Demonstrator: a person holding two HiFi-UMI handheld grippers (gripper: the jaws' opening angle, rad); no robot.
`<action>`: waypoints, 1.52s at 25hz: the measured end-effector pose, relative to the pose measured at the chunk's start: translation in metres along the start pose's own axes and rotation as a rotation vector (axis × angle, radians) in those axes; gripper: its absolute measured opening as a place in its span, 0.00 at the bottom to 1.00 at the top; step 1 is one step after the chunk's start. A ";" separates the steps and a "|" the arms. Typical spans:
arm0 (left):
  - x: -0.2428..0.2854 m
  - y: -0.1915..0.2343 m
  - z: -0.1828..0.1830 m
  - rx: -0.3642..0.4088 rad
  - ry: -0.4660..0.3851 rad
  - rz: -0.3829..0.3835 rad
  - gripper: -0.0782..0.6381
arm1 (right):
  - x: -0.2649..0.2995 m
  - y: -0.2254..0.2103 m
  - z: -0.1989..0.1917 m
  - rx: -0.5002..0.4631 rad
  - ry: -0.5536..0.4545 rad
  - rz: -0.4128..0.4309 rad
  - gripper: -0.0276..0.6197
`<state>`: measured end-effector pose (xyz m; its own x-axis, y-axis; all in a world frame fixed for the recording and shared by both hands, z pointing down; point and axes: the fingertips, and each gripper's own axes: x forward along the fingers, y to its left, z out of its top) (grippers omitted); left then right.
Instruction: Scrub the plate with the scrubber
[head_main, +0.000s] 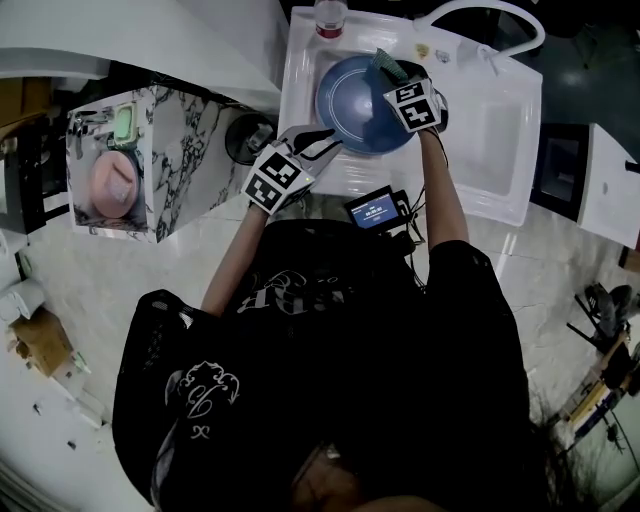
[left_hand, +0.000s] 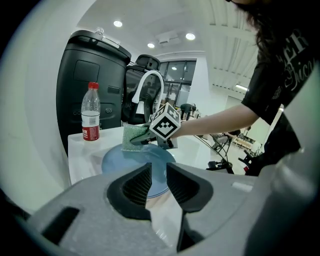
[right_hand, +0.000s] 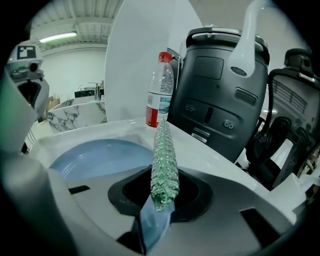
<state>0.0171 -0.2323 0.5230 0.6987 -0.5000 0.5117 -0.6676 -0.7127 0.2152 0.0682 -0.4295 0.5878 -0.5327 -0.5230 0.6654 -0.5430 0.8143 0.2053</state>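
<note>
Left gripper (left_hand: 159, 175): pinched on plate (head_main: 355, 100) rim.
Right gripper (right_hand: 161, 200): clamps scrubber (right_hand: 164, 155) at plate's upper right.
Around: sink (head_main: 495, 120), bottle (head_main: 330, 18) top.

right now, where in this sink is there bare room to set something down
The right half of the sink is bare, bordered by the plate, the faucet behind and the right rim. The left half is crowded: plate, left gripper, right gripper and scrubber, with the bottle on the back rim.
</note>
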 end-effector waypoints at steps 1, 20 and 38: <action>0.000 0.000 -0.001 -0.002 0.001 0.000 0.23 | 0.001 0.002 0.000 -0.021 -0.002 0.005 0.18; -0.007 0.000 -0.010 0.003 0.004 -0.024 0.23 | -0.058 0.107 -0.020 -0.062 0.054 0.281 0.18; 0.000 0.008 -0.006 0.005 -0.006 -0.025 0.23 | -0.058 0.086 -0.013 0.156 0.007 0.199 0.18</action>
<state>0.0104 -0.2352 0.5297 0.7170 -0.4849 0.5008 -0.6485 -0.7275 0.2241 0.0610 -0.3257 0.5767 -0.6348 -0.3545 0.6866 -0.5218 0.8520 -0.0425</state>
